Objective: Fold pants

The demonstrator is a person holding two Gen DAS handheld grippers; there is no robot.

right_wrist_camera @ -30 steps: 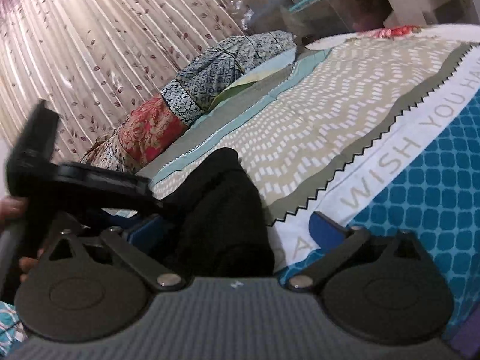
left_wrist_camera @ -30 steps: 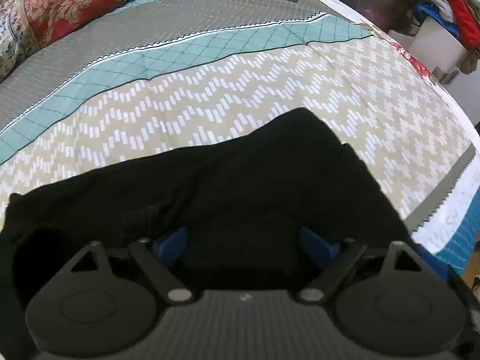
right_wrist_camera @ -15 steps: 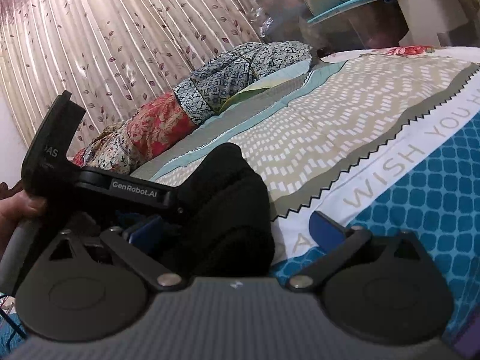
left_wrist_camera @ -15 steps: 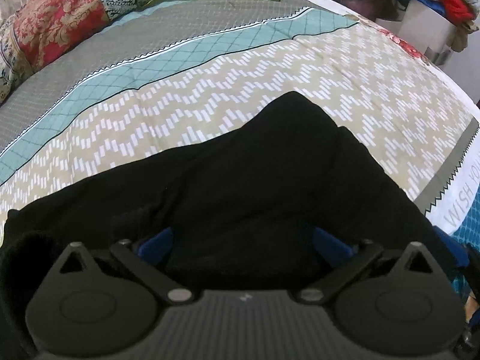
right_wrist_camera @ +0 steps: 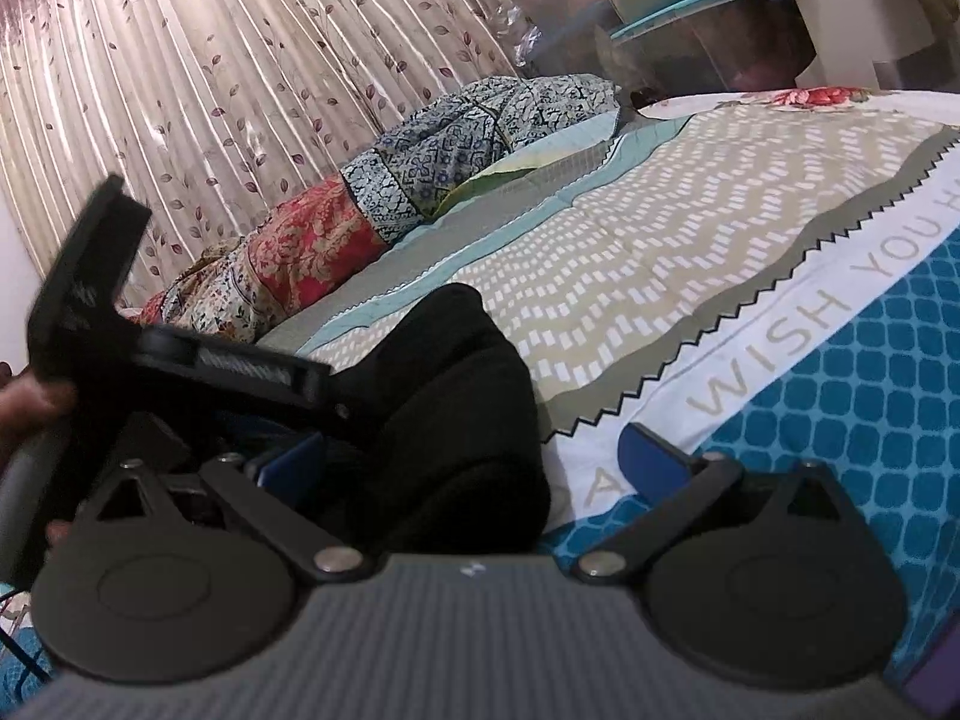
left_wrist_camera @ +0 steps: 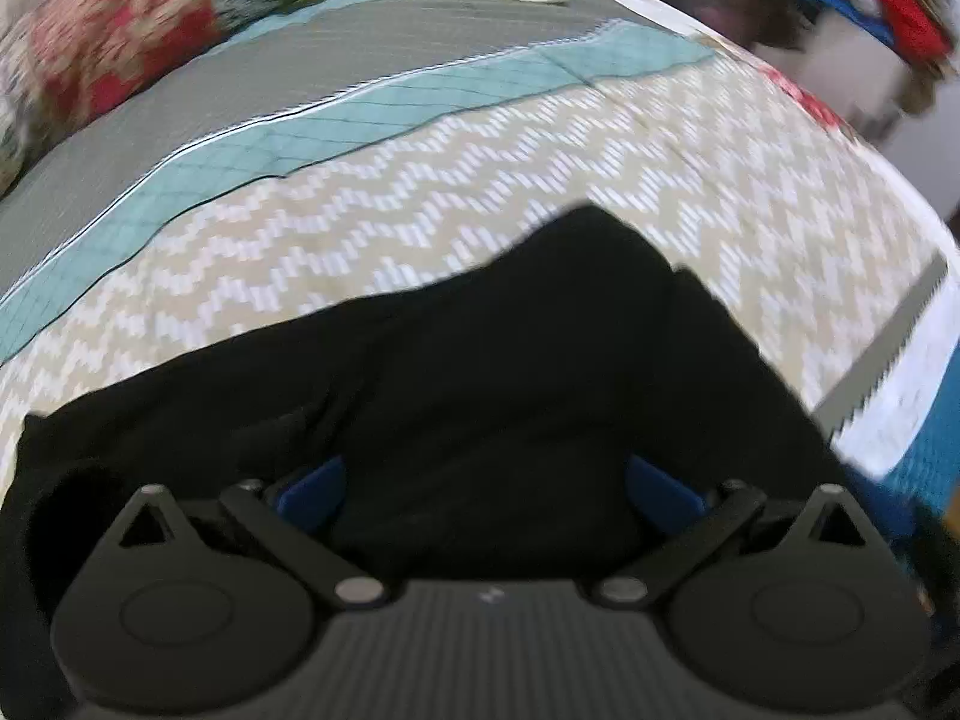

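My left claw (left_wrist_camera: 486, 486) is spread wide, its 2 blue fingers (left_wrist_camera: 309, 489) apart with the black pants (left_wrist_camera: 480, 372) bunched between them but not pinched. My right claw (right_wrist_camera: 474, 468) is likewise released, 1 blue finger (right_wrist_camera: 651, 459) over the bedspread (right_wrist_camera: 690, 276) and the other against the pants (right_wrist_camera: 456, 420). The pants lie in a rumpled heap near the bed's front edge, on the zigzag band beside the lettered stripe. Pillows (right_wrist_camera: 360, 234) sit at the far end before a curtain (right_wrist_camera: 240, 48).
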